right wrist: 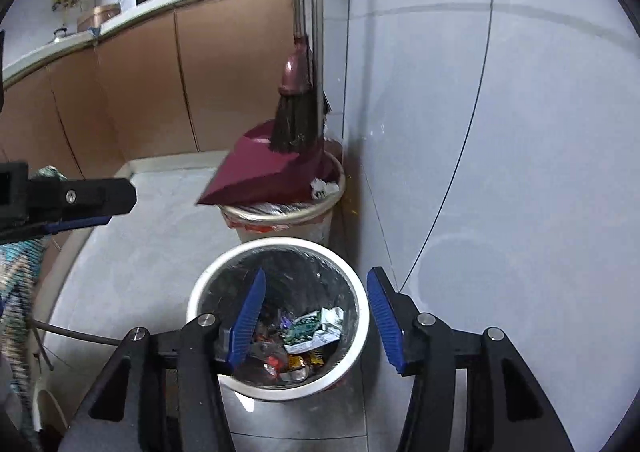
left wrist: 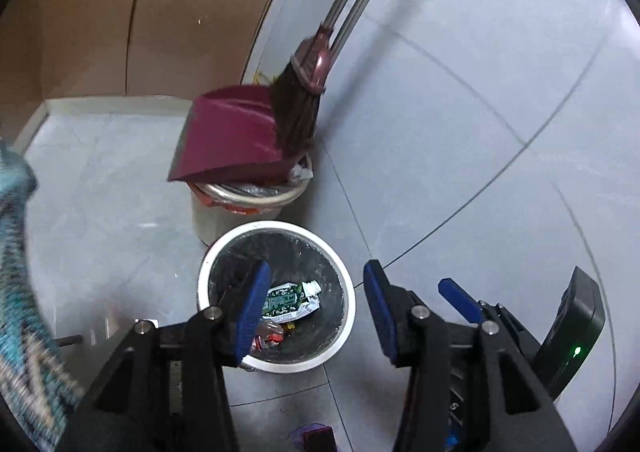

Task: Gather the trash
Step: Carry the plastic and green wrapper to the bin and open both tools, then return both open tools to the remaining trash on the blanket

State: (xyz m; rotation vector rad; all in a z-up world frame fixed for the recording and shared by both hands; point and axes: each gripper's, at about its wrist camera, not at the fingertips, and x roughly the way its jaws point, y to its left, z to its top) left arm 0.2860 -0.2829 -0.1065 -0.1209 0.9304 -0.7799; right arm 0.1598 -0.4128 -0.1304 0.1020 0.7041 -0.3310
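A white bin with a black liner stands on the tiled floor below both grippers. Inside it lies trash: a green and white wrapper and several small coloured wrappers. My left gripper hangs open above the bin's mouth with nothing between its blue pads. In the right wrist view the same bin holds the wrapper pile. My right gripper is open above it, also with nothing between its pads. The two grippers sit side by side.
Behind the white bin is a second bin with a maroon dustpan on top and a broom leaning in the corner. A tiled wall rises at right, brown cabinets stand at the back, and patterned cloth hangs at left.
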